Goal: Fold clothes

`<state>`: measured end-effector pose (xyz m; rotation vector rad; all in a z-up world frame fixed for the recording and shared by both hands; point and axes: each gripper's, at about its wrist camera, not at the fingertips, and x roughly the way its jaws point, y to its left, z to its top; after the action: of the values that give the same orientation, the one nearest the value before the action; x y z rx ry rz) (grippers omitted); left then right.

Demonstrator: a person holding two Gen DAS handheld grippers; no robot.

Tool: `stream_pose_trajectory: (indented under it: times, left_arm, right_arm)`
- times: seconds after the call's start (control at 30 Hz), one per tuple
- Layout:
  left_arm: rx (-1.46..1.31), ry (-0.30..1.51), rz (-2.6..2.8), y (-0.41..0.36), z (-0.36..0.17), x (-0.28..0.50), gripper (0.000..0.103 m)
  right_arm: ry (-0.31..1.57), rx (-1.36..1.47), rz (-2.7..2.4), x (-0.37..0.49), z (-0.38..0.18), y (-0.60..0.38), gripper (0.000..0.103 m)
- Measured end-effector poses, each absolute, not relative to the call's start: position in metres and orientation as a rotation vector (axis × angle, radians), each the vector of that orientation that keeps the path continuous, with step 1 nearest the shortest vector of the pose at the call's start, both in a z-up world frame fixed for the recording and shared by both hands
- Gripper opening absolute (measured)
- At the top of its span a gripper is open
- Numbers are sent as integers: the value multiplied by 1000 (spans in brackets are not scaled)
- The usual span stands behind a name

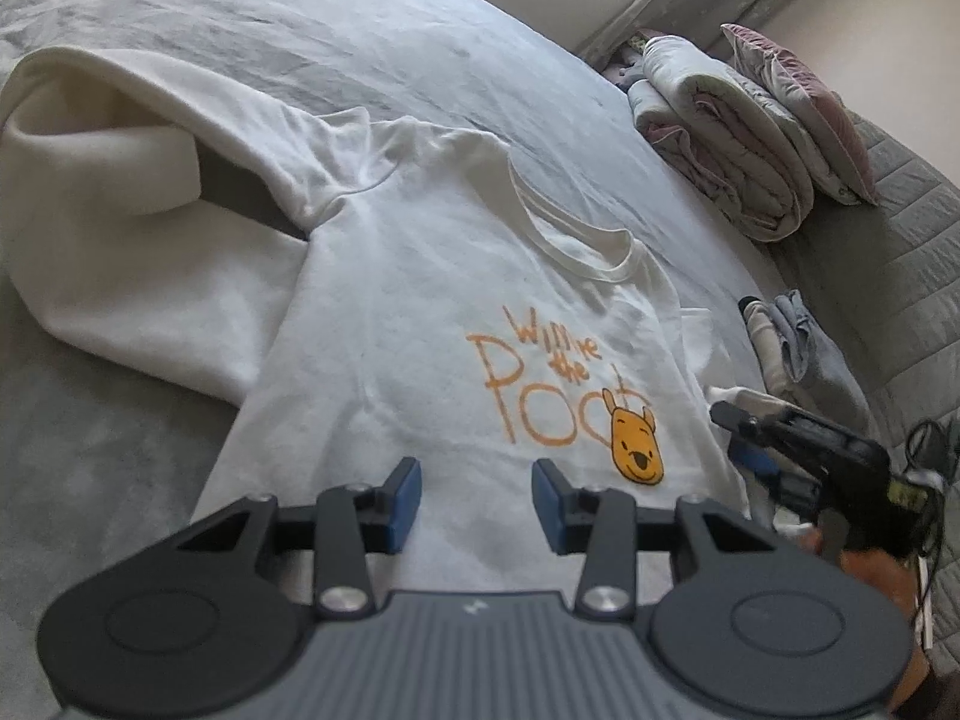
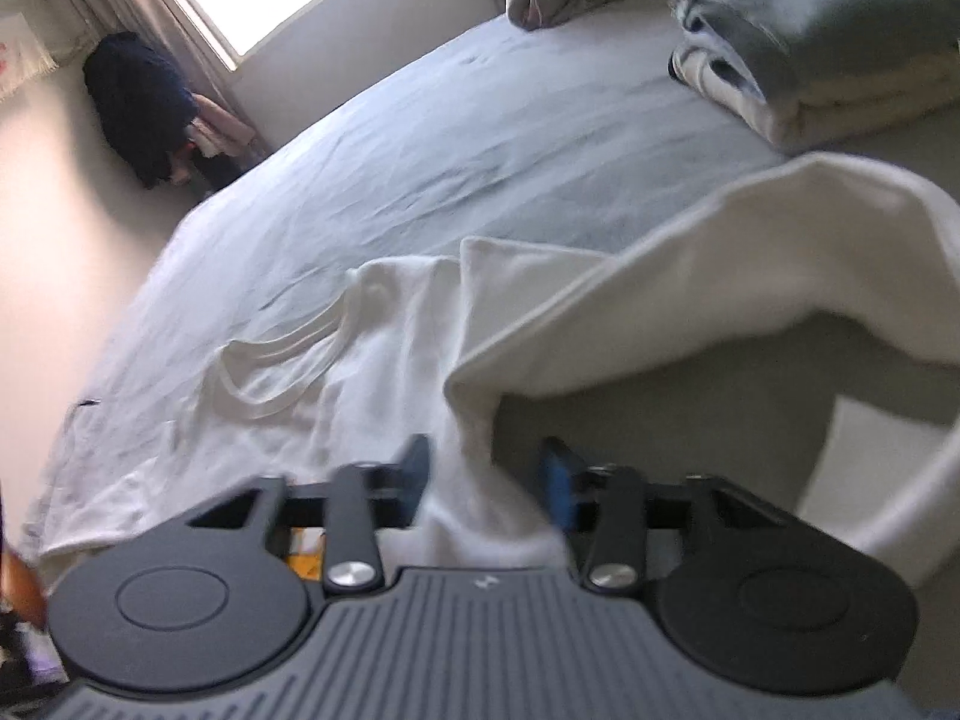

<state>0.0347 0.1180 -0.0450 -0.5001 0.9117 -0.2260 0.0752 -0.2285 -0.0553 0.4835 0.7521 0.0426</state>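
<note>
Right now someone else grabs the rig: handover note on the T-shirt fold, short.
Left gripper: open, holds nothing, hovers over the lower front of the white Winnie the Pooh T-shirt.
Right gripper: white shirt fabric between its fingers; the view is blurred, but it reads as shut on it.
T-shirt: on the grey bed sheet, print up, one side lifted and curling over.
Done: folded clothes pile on the bed; rolled duvet behind.
Left: finish the side fold, other side, then fold in half and stack.
</note>
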Motion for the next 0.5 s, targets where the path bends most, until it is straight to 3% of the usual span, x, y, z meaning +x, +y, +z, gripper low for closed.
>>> stream_pose_trajectory:
  times: [0.13, 0.23, 0.33, 0.47, 0.5]
  left_arm:
    - [-462, 920, -221, 114, -45, 35, 42]
    - [-457, 927, -225, 114, -45, 36, 42]
    - [-481, 934, -226, 118, -46, 37, 42]
    - [-505, 942, -216, 119, -45, 37, 42]
    - [-504, 942, -212, 118, -45, 37, 43]
  right_arm:
    - [659, 394, -78, 80, -52, -228, 8]
    - [699, 414, -95, 87, -63, -230, 8]
    - [705, 360, -85, 85, -63, -222, 19]
    - [726, 364, -75, 79, -55, -222, 21]
    - [731, 371, -75, 77, -53, -223, 27]
